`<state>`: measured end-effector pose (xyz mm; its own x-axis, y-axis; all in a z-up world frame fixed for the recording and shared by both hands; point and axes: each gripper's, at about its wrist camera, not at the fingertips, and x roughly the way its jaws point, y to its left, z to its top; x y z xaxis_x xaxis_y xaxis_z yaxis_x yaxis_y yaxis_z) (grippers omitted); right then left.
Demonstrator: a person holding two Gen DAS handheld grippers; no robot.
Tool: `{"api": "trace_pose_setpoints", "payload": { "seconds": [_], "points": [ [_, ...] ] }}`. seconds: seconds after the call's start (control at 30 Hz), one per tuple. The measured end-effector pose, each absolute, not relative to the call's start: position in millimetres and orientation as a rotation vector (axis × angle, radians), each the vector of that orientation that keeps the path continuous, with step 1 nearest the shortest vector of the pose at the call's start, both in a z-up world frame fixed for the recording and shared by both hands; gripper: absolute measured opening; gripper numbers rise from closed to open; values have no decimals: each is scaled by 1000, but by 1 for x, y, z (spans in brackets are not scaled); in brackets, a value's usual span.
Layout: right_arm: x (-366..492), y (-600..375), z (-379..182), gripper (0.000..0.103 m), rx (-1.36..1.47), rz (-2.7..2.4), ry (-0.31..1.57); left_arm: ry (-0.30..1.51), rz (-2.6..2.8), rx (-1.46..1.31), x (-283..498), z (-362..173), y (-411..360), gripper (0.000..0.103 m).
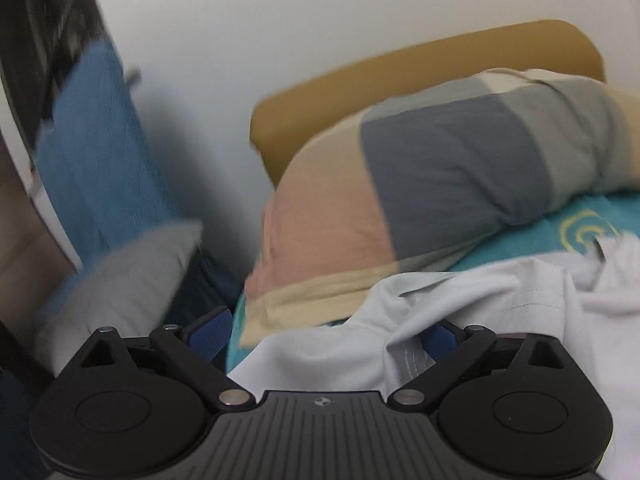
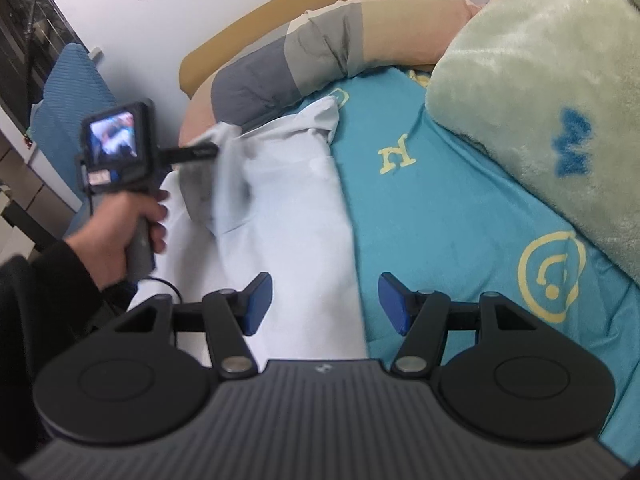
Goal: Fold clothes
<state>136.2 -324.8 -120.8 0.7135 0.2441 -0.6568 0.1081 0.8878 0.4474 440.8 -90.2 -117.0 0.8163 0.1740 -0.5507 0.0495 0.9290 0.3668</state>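
Observation:
A pale white-blue garment [image 2: 280,208] lies crumpled along the left side of a bed with a teal sheet [image 2: 440,208]. In the left wrist view the garment [image 1: 400,320] bunches between my left gripper's [image 1: 326,334] blue pads, which stand wide apart; cloth drapes over the right pad. The right wrist view shows the left gripper [image 2: 200,152] at the garment's upper part, its tips hidden in the fabric. My right gripper [image 2: 325,304] is open and empty, hovering over the garment's near right edge.
A striped pillow [image 2: 288,64] lies at the head of the bed against a mustard headboard [image 2: 248,24]. A pale green fleece blanket [image 2: 540,88] is piled on the right. A blue-covered chair [image 2: 64,92] and a grey cushion [image 1: 120,280] stand left of the bed.

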Motion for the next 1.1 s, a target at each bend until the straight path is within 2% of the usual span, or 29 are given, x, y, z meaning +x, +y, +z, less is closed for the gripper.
{"api": "trace_pose_setpoints", "payload": {
  "seconds": [0.1, 0.17, 0.23, 0.33, 0.43, 0.5, 0.53, 0.6, 0.77, 0.93, 1.03, 1.1],
  "points": [
    [138, -325, -122, 62, 471, 74, 784, 655, 84, 294, 449, -103, -60, 101],
    [139, -325, -122, 62, 465, 73, 783, 767, 7, 171, 449, -100, -34, 102],
    [139, -325, -121, 62, 458, 70, 780, 844, -47, 84, 443, -97, -12, 99],
    [139, -325, -121, 62, 454, 72, 779, 808, -14, 46, 413, -90, 11, 99],
    [138, -322, -122, 62, 452, 76, 786, 817, -10, -120, 383, -92, 36, 98],
    [137, -321, -122, 62, 451, 79, 790, 820, -11, -222, 362, -98, 45, 91],
    [137, -320, -122, 62, 451, 80, 792, 831, -22, -256, 352, -103, 44, 88],
    [136, -319, -123, 62, 450, 83, 796, 856, -18, -318, 334, -114, 40, 73],
    [138, -318, -126, 62, 468, 87, 811, 849, -4, -483, 317, -137, 34, 63],
    [141, -319, -130, 62, 495, 89, 831, 829, -66, -479, 327, -148, 18, 64],
    [143, -318, -133, 62, 505, 91, 844, 805, -73, -465, 336, -150, 3, 69],
    [144, -317, -135, 62, 506, 94, 853, 803, -95, -455, 341, -150, -7, 66]
  ]
}}
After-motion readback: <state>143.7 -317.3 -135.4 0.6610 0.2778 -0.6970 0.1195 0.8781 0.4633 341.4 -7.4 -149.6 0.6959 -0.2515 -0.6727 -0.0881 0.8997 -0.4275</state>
